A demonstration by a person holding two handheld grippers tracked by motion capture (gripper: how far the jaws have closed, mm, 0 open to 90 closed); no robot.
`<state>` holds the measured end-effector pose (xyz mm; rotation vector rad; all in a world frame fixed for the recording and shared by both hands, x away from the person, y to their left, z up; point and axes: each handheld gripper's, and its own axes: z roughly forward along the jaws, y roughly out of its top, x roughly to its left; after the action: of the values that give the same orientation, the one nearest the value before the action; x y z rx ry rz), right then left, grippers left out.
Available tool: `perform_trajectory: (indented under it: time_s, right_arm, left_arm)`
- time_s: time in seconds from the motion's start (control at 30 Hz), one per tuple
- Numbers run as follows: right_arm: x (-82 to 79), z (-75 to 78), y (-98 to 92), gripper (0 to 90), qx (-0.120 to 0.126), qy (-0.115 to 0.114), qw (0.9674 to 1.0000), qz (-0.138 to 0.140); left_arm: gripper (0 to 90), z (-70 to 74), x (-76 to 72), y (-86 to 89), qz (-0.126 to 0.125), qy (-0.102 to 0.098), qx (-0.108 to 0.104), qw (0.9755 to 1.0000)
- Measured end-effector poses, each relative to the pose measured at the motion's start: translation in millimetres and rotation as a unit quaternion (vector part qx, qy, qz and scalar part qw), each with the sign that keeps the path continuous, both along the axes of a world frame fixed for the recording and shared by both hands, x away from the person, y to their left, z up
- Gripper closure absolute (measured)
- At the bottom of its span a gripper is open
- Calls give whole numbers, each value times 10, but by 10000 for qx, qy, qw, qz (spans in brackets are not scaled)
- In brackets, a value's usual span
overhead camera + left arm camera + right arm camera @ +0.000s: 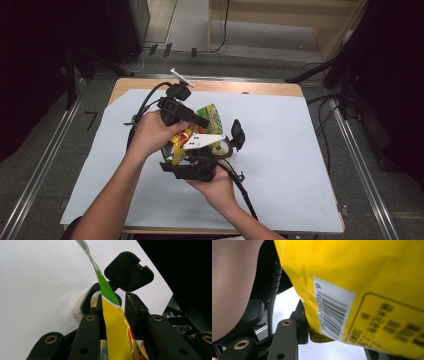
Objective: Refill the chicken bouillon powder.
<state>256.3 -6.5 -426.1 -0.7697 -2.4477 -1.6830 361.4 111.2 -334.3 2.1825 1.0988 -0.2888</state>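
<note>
White table sheet (280, 165), yellow-green snack bag (117, 325) upright on edge, pinched by left gripper (113, 315), right gripper (312, 335) clamping its base.

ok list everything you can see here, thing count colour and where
snack bag: one, yellow and green with a white barcode label, held over the middle of the table between both tongs
container: one, clear with a black rim and black flip lid, something tan inside, on the white sheet past the bag
white sheet: one, white, covering most of the tabletop
table: one, light wood, edge showing at the far side
cables: several, black, on the floor at the right
left tongs: one, black, jaws closed on the bag's edge
right tongs: one, black with a white plate on top, at the bag's lower part
hands: two, one on each tongs
</note>
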Motion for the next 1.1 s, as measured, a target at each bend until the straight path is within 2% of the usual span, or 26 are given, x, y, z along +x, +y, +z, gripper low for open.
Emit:
perform_trajectory:
  time_s: [0.47, 1.1]
  right_arm:
    - [36, -43, -17, 608, -54, 25, 9999, 86]
    - [37, -80, -21, 609, -60, 66, 9999, 48]
  left_arm:
    - [742, -50, 17, -8, 33, -42, 47, 10000]
    - [745, -82, 14, -20, 21, -52, 59, 10000]
